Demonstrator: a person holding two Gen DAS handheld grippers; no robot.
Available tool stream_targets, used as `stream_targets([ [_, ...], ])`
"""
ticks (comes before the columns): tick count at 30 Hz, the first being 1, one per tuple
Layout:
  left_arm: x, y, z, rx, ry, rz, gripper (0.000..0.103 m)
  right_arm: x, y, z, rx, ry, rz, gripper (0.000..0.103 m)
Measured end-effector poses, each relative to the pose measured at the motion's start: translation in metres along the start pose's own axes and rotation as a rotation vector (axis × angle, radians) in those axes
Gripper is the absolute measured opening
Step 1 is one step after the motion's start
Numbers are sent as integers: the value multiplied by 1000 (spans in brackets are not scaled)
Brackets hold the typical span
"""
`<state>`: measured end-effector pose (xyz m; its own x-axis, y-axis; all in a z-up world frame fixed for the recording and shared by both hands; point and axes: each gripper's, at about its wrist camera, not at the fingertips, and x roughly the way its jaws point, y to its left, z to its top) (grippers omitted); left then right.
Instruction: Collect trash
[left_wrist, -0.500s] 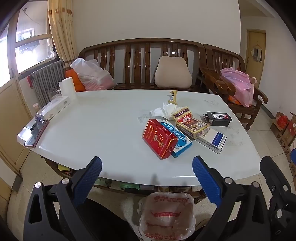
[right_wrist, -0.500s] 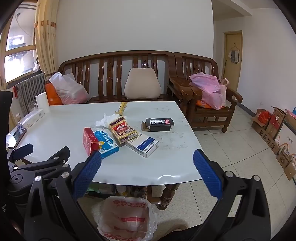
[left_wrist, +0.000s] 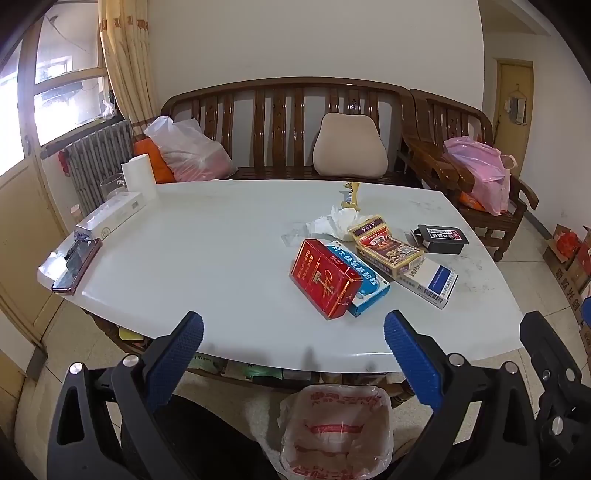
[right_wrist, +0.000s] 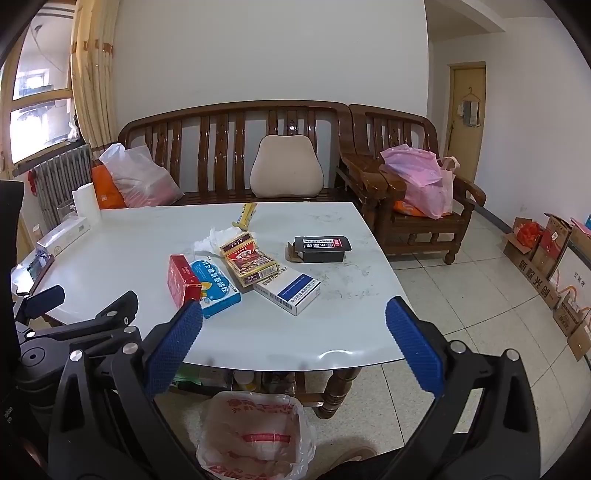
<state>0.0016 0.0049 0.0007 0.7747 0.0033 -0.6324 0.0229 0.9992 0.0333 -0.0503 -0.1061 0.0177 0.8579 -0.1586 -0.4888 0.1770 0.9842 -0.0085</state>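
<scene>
Trash sits in a loose cluster toward the right half of the table, nearer its front edge than the back. Both my tools are spread wide and carrying nothing: left gripper, right gripper. The lined bin waits on the floor just below the front edge.

Working left to right, I'd start with the red box, which lies closest to me and overlaps the blue-and-white box. I judge a grip across its narrow sides best, lifting clear before swinging down to the bin so the neighbours don't drag along. Then the crumpled tissue, the yellow-and-red carton, the white-and-blue box and the black box near the right edge.

Most boxes carry Chinese print, too small for me to read; the red one shows a gold cursive mark.
</scene>
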Motion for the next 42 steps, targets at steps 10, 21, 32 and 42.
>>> stream_targets([
  [10,-2,0,-1,8,-13,18,96,1,2,0,-2,2,0,97],
  [21,-3,-1,-1,9,-17,22,96,1,3,0,-4,2,-1,97],
  [32,-2,-1,-2,10,-16,22,96,1,4,1,-4,2,-2,97],
  [42,-2,0,-3,8,-16,22,96,0,3,0,-3,2,-1,97],
])
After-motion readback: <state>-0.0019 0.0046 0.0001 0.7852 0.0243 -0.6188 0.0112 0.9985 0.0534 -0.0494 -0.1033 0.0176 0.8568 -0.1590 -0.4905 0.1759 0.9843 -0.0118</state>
